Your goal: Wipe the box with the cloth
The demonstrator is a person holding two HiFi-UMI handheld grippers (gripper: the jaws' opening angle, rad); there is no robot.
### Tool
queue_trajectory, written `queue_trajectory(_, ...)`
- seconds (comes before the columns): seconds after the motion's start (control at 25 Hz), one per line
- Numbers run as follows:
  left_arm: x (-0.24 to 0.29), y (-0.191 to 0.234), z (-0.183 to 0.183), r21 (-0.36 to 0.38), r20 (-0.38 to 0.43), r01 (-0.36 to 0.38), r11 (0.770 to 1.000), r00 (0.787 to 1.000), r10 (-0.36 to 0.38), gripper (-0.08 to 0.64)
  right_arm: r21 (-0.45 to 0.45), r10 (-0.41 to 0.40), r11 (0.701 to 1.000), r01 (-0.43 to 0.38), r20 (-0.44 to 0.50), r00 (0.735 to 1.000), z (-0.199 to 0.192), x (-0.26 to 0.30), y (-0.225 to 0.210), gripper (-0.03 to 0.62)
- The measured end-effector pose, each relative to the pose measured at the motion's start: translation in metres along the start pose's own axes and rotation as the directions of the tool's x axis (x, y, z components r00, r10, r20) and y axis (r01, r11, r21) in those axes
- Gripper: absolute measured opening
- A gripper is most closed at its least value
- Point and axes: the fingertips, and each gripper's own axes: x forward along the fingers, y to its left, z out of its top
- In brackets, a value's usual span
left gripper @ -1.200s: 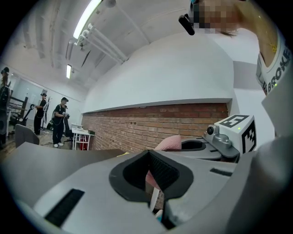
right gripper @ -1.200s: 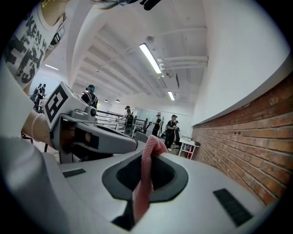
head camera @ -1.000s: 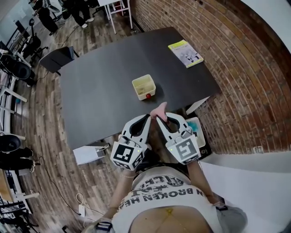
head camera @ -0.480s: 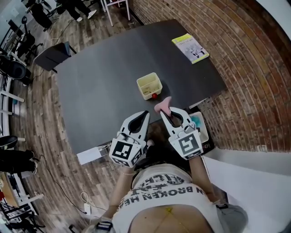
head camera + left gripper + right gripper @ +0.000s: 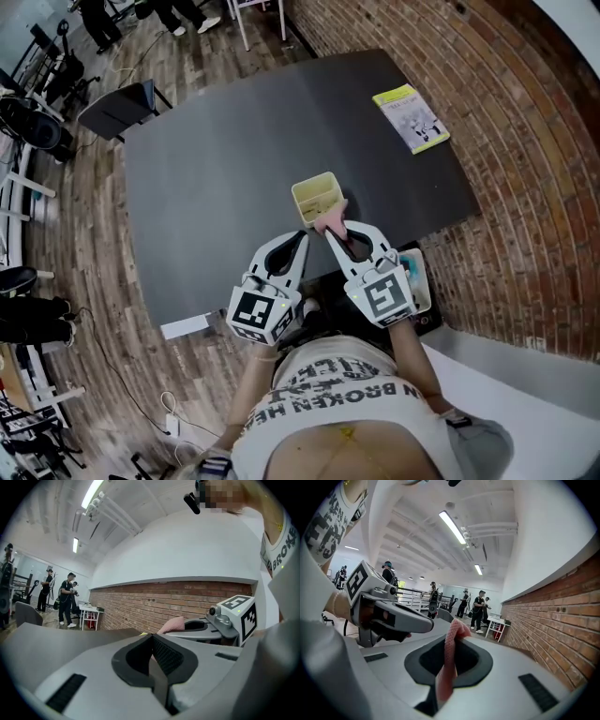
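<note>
A small open yellow box (image 5: 318, 196) stands on the dark table (image 5: 216, 178), near its front edge. My right gripper (image 5: 336, 231) is shut on a pink cloth (image 5: 332, 222), which sticks out past the fingertips and reaches the box's near side. In the right gripper view the cloth (image 5: 449, 657) hangs pinched between the jaws. My left gripper (image 5: 302, 240) hovers just left of the right one, over the table's front edge, shut with nothing in it (image 5: 151, 638). Whether the cloth touches the box I cannot tell.
A yellow-green booklet (image 5: 411, 118) lies at the table's far right corner. A brick wall (image 5: 525, 141) runs along the right. A teal and white container (image 5: 415, 272) sits below the table edge, a dark chair (image 5: 117, 108) at the far left. People stand in the background.
Both grippers have come forward and slightly down toward the box. The cloth, which was short of the box, now reaches its near side and hides the small red thing beside it.
</note>
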Motion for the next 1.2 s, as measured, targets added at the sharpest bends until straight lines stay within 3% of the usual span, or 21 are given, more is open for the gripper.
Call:
queue_trajectory(0.36,0.076,0.032,0.024,0.048,-0.013,0.002,0.999,1.0,-0.001,0.008,-0.016,0.09,0.996,-0.089,0.025,0.996,0.004,0.047,-0.066,0.017)
queue_trajectory(0.64,0.111,0.047,0.017,0.083,-0.06,-0.016,0.996,0.998,0.021,0.008,0.0,0.123,0.992,-0.123,0.009,0.992,-0.01,0.06,-0.098,0.017)
queue_trajectory(1.0,0.102,0.069,0.016,0.101,-0.073,0.057,0.993,0.996,-0.05,0.008,0.036,0.032,0.999,-0.031,-0.039,0.999,-0.018,0.067,-0.1,0.017)
queue_trajectory(1.2,0.091,0.082,-0.003,0.142,-0.13,0.12,0.983,0.986,-0.102,0.008,0.064,-0.042,0.997,0.047,-0.073,0.996,-0.034,0.063,-0.09,0.017)
